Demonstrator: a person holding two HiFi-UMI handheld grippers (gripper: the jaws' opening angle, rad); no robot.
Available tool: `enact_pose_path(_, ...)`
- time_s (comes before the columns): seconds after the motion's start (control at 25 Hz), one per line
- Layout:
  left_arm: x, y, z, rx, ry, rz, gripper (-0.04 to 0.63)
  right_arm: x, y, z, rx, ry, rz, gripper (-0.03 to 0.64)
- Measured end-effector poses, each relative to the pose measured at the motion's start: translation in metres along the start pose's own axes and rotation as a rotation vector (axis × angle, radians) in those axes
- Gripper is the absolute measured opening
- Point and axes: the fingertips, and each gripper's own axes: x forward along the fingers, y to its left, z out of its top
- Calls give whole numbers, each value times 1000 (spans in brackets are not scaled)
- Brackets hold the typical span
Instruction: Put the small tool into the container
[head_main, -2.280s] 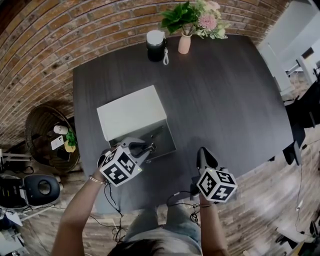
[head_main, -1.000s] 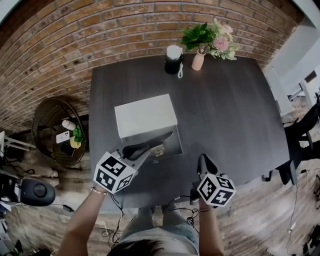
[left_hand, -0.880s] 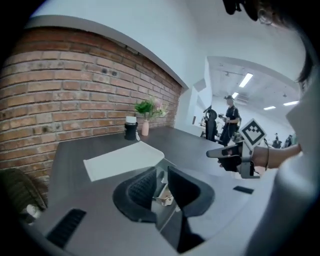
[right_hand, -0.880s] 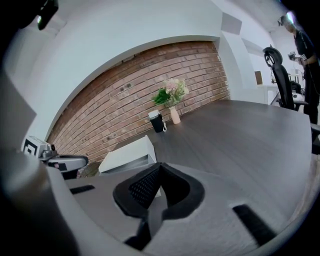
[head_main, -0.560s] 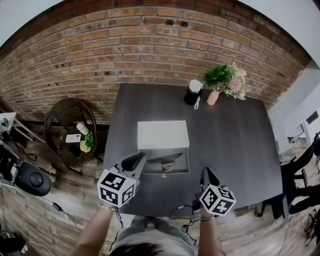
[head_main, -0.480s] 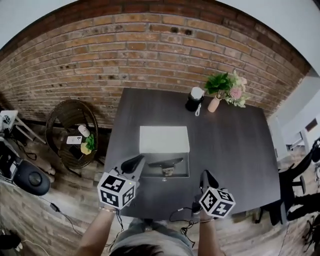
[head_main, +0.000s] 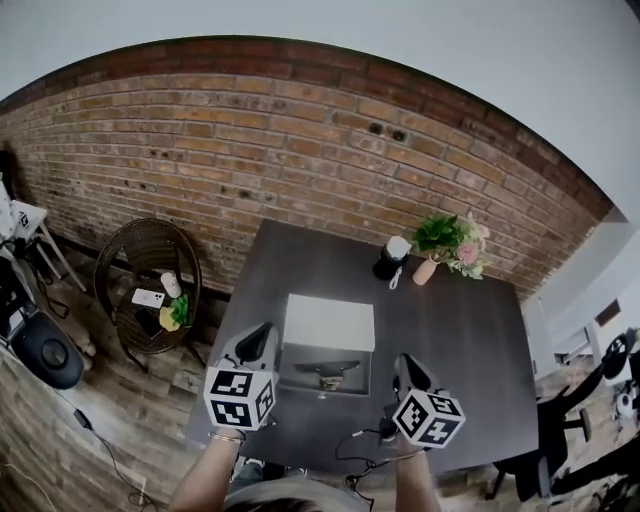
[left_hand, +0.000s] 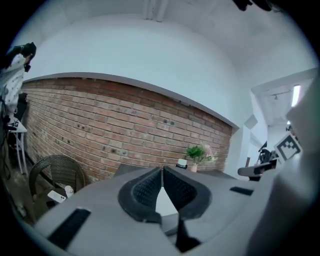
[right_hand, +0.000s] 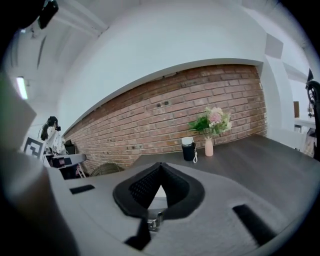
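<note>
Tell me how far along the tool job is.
Done: the small dark-handled metal tool lies inside the open grey box with the white lid. In hand: nothing; the left gripper and right gripper are shut and empty, either side of the box. Left: nothing visible.

Your left gripper (head_main: 260, 335) no longer reaches over the container's near left corner. It now sits to the left of the container (head_main: 330, 322), clear of it, with its jaws together on nothing. The small tool (head_main: 325, 367), which was at those jaws a second ago, now lies by itself in the open tray half, across its width. Your head has lifted as well. The table (head_main: 460, 330) has shrunk from filling most of the frame to a patch in the lower middle. The brick wall (head_main: 200, 160) has spread across the centre, and a white wall (head_main: 420, 60) now fills the top, where there was none.
</note>
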Motion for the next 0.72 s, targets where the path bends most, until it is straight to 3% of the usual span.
enact_pose_path(0.72, 8, 5, -1, 28, 42, -27, 12, 3, 18, 11, 0, -31, 18, 0)
